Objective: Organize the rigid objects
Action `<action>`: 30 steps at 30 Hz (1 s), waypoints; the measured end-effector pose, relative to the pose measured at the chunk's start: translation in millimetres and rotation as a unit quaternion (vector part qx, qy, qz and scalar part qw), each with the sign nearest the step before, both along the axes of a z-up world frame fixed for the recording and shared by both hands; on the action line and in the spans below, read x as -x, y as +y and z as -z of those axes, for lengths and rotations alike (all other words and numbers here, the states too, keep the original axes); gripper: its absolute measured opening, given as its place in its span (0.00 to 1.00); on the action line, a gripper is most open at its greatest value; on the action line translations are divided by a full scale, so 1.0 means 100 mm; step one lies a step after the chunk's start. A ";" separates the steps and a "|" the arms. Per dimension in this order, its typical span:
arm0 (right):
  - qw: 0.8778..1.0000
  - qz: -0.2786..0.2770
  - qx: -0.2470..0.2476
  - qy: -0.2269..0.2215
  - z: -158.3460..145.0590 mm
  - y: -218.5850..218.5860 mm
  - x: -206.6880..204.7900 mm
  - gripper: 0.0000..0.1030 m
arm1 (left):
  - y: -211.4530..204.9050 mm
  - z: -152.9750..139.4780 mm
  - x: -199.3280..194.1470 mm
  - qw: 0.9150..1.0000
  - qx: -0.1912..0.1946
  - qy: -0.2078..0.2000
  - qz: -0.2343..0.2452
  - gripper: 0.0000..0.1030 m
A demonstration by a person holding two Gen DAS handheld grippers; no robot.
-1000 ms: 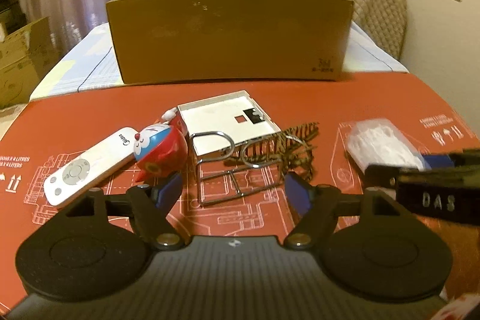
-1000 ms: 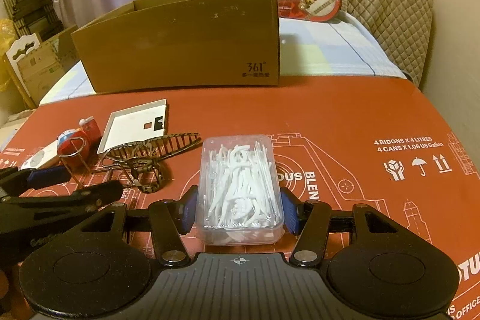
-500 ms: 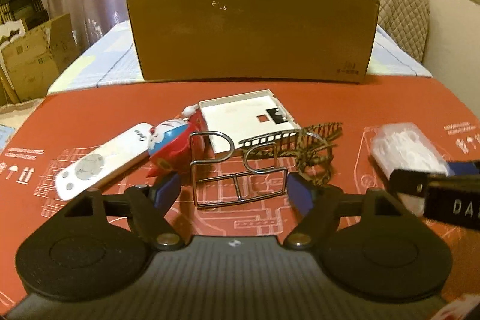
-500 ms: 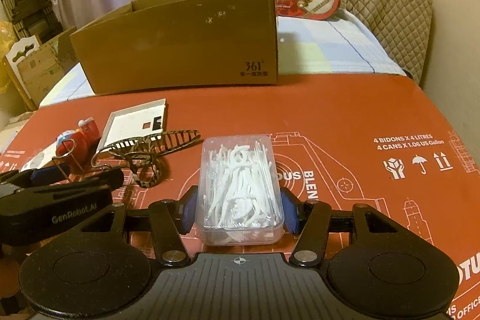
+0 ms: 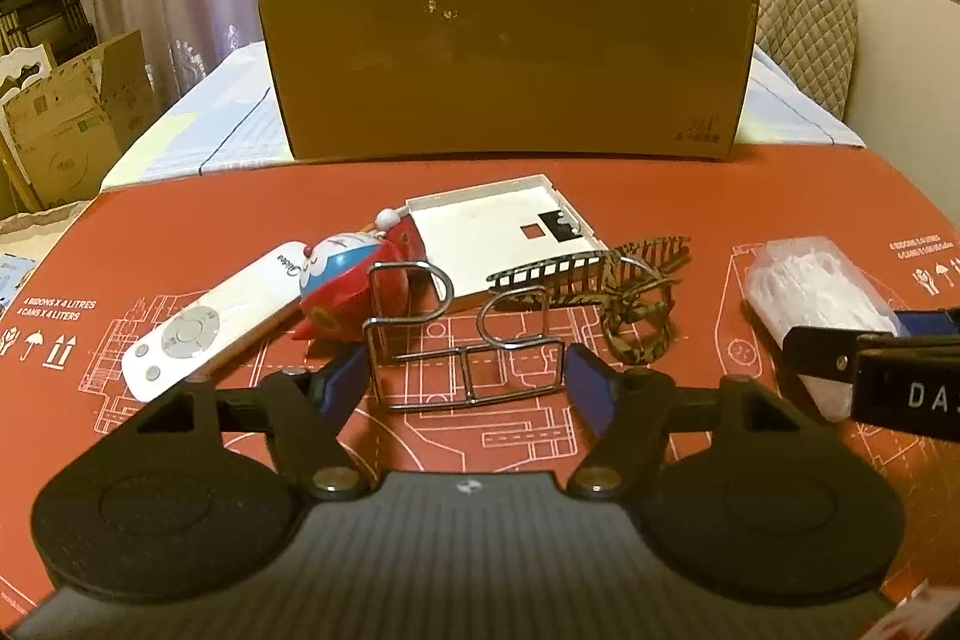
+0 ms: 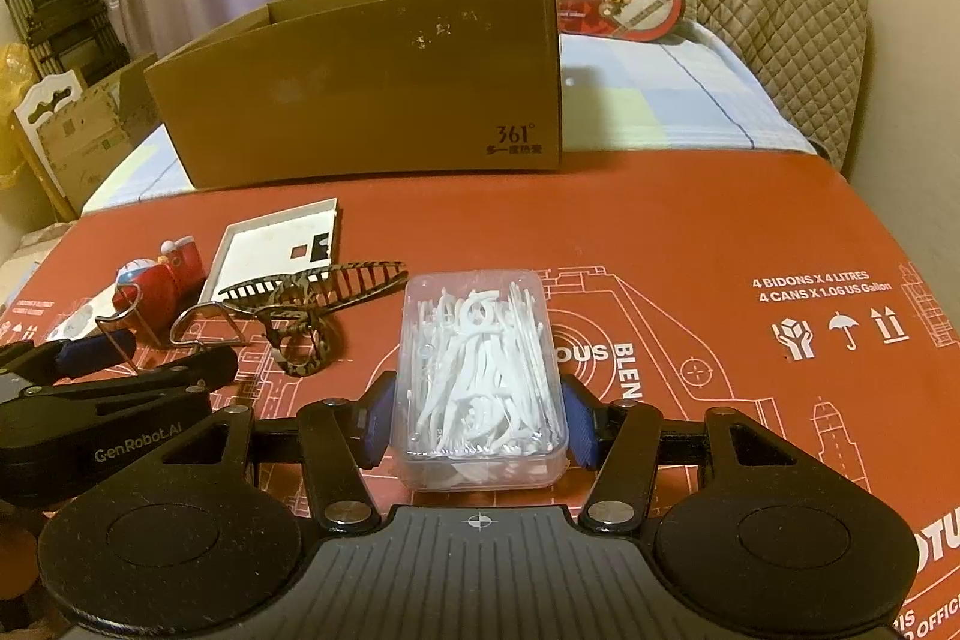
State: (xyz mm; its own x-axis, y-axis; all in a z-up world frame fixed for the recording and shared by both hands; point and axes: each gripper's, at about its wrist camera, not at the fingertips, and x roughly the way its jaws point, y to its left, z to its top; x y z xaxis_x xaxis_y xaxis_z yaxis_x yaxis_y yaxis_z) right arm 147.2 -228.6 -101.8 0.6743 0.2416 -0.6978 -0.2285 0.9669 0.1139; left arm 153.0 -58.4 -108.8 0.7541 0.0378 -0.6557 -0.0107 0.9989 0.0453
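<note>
The left gripper [image 5: 465,379] has just been narrowing its jaws around the wire rack [image 5: 465,340], which stands between the blue pads; they look just short of touching it, though the view leaves this uncertain. A lift seems near. The right gripper [image 6: 478,421] is clamped on the clear box of floss picks [image 6: 478,376]. Beyond both sets of fingers lies bare red mat [image 6: 690,220], then the cardboard box [image 5: 510,58], open-topped.
</note>
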 end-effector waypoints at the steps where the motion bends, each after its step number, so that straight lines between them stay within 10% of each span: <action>1: 1.000 -0.001 0.000 0.000 0.00 0.00 0.00 0.51 | 0.00 0.00 0.00 1.000 0.000 0.001 0.001 0.62; 12: 1.000 -0.009 -0.001 -0.015 -0.08 0.05 0.03 0.51 | 0.04 -0.13 0.12 1.000 0.008 0.000 0.023 0.60; 13: 1.000 -0.009 -0.001 -0.016 -0.09 0.05 0.03 0.51 | 0.05 -0.15 0.14 1.000 0.008 -0.002 0.026 0.19; 14: 1.000 -0.010 -0.001 -0.017 -0.10 0.06 0.03 0.51 | 0.04 -0.16 0.14 1.000 -0.004 0.003 0.029 0.03; 24: 1.000 -0.010 0.001 -0.021 -0.14 0.05 0.07 0.51 | 0.04 -0.21 0.22 0.999 -0.004 0.006 0.043 0.11; 28: 1.000 -0.008 0.001 -0.022 -0.14 0.04 0.06 0.51 | 0.02 -0.20 0.24 0.998 0.004 0.005 0.061 0.62; 30: 1.000 -0.007 0.001 -0.022 -0.14 0.04 0.06 0.51 | 0.00 -0.21 0.25 0.997 0.001 -0.008 0.079 0.70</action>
